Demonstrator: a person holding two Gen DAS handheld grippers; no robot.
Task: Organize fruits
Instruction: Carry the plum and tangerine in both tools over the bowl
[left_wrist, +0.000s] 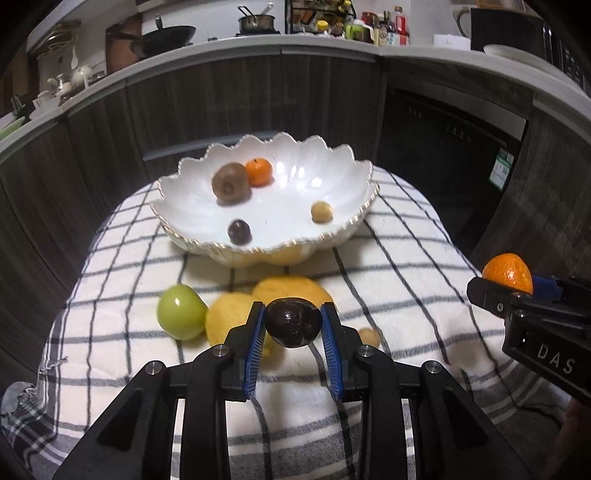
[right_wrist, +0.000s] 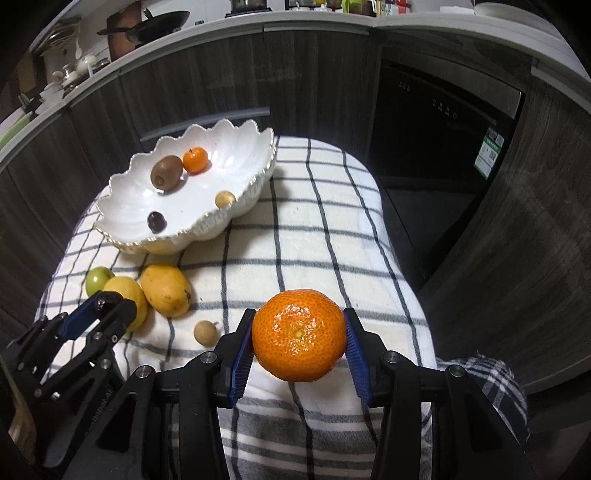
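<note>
Above a checked cloth (right_wrist: 332, 229), a dark fruit (left_wrist: 293, 323) is clamped by the left gripper (left_wrist: 293, 325) and a tangerine (right_wrist: 300, 336) by the right gripper (right_wrist: 300, 338). The scalloped bowl (left_wrist: 184, 177) sits beyond. The mango's (right_wrist: 165, 290) full outline is revealed only in the right wrist view.

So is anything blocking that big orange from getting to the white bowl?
Nothing visible does. The right claw holds the orange above the checked cloth, and the stretch to the bowl is bare; the mango lies off to the side.
</note>
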